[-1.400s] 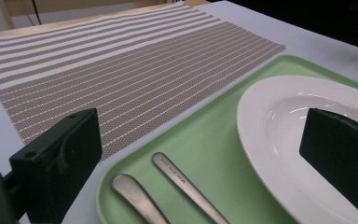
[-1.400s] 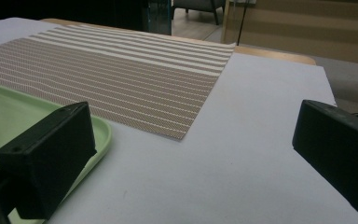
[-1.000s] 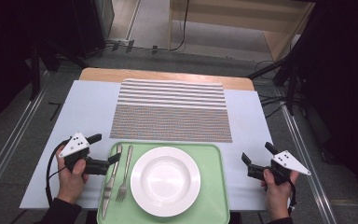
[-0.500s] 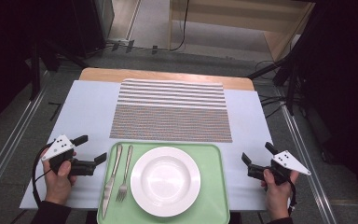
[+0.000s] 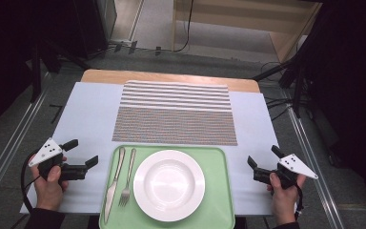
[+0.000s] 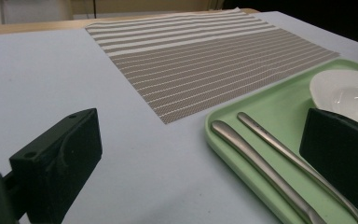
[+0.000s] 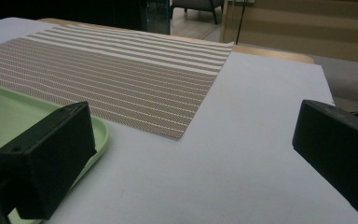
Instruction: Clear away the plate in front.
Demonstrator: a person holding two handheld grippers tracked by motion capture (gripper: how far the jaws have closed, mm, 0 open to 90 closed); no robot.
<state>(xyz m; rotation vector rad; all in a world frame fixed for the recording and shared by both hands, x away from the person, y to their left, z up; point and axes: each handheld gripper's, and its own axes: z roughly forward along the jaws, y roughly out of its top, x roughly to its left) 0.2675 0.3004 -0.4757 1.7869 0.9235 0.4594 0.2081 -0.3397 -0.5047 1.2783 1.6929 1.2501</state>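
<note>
The left gripper [image 5: 82,153] sits in the person's left hand [image 5: 48,183] just left of the green tray [image 5: 219,191], low over the pale blue surface [image 5: 83,114], its two black jaws spread wide with nothing between them. In the left gripper view the same gripper [image 6: 205,154] looks across the tray's near left corner: the knife [image 6: 256,168] and the fork [image 6: 289,156] lie side by side between the open jaws, farther off and untouched, and the rim of the white plate [image 6: 349,91] shows beyond the right-hand jaw.

From the high view the knife [image 5: 113,183] lies at the tray's left edge with the fork [image 5: 128,179] just beside it, both lengthwise on the tray, and the plate [image 5: 169,184] rests in the middle of the tray, near the fork.

The right gripper [image 5: 263,158] is held in the person's right hand [image 5: 283,193] to the right of the tray, apart from it, jaws likewise spread and empty. In the right gripper view this gripper [image 7: 193,154] faces bare surface, with a corner of the tray [image 7: 9,126] behind its left-hand jaw.

A brown woven placemat [image 5: 175,117], striped white along its far half, lies flat just beyond the tray's far edge.
</note>
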